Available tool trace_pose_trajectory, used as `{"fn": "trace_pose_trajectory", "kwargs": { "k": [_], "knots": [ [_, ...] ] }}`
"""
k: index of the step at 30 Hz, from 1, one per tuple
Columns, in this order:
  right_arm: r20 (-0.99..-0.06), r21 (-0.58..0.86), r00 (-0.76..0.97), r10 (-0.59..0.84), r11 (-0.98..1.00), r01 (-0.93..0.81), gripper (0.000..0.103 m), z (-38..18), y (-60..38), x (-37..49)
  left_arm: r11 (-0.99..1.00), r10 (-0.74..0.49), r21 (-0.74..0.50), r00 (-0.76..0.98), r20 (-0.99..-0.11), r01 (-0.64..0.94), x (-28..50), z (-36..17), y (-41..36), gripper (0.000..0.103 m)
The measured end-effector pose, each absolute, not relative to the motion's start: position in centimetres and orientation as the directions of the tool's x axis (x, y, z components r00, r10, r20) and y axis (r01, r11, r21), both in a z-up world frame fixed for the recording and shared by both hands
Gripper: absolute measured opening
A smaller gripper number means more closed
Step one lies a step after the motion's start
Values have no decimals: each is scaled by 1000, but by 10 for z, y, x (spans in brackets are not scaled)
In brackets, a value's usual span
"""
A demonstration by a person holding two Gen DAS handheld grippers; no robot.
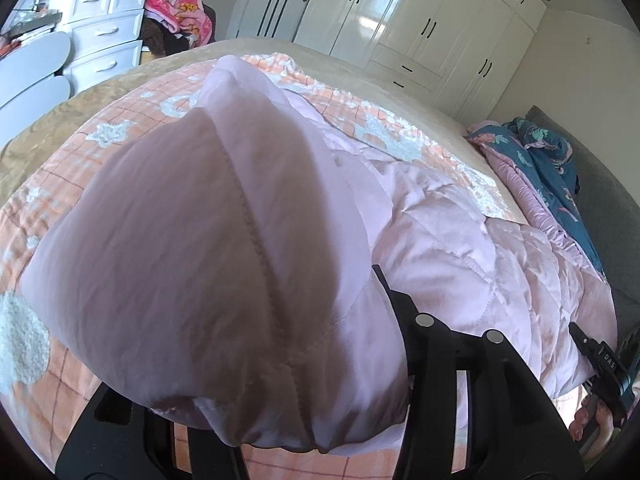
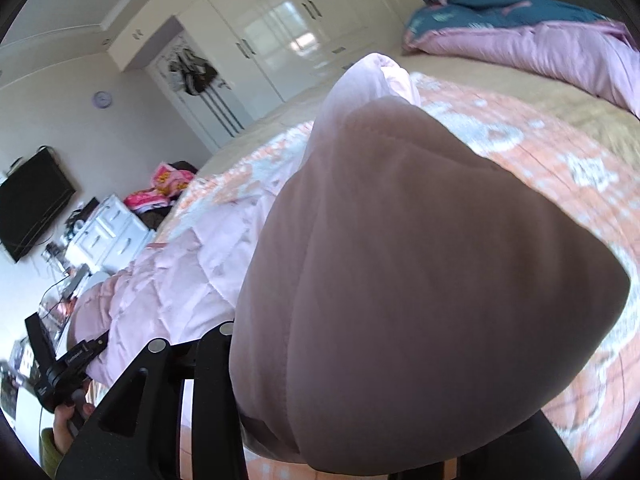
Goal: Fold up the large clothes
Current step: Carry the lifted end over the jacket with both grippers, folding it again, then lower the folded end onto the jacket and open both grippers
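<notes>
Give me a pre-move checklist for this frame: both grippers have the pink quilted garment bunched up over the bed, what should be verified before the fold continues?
1. Left gripper has fabric between its fingers: ok, a thick fold of the pink quilted garment bulges out of it.
2. Right gripper has fabric between its fingers: ok, a similar fold fills its view.
3. Pads firmly pressing the fabric: cannot tell, cloth hides the fingertips in both views.
4. Rest of the garment supported: ok, it lies on the orange checked blanket.
5. Landing area ahead free of other items: ok; the blue floral bedding sits off at the bed's end.
6. Held edges aligned with each other: cannot tell.
</notes>
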State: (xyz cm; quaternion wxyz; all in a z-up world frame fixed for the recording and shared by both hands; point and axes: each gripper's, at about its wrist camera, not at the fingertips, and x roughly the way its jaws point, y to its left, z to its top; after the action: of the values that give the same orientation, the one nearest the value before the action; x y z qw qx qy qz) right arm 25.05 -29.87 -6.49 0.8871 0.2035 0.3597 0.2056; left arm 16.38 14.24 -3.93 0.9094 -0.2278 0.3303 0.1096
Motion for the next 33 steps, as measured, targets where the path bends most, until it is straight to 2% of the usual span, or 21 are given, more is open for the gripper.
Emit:
{"fn": "trace_pose_trajectory", "kwargs": {
  "k": [3,6,11,12,23,33],
  "knots": [
    [-594,533,632,497,832,-153,44,-76,-304,259,873,53,-335,752,-657,-354,164,-43,142,41],
    [-628,546,610,483,832,-96,54,-88,-306,262,874,54,-331,748,-661,-356,163,-45,142,42],
    [-671,567,592,445,823,24,93,-102,-320,264,878,66,-314,742,-667,-361,162,-48,140,46],
    [-679,559,594,431,829,37,95,-102,-321,263,879,67,-313,742,-667,-361,162,-48,139,47],
    [-698,432,646,309,901,35,97,-77,-326,222,864,47,-333,718,-694,-379,143,-42,144,60],
    [-614,335,738,282,939,-80,99,-30,-333,174,882,97,-264,698,-710,-392,105,-22,137,80]
  ]
}}
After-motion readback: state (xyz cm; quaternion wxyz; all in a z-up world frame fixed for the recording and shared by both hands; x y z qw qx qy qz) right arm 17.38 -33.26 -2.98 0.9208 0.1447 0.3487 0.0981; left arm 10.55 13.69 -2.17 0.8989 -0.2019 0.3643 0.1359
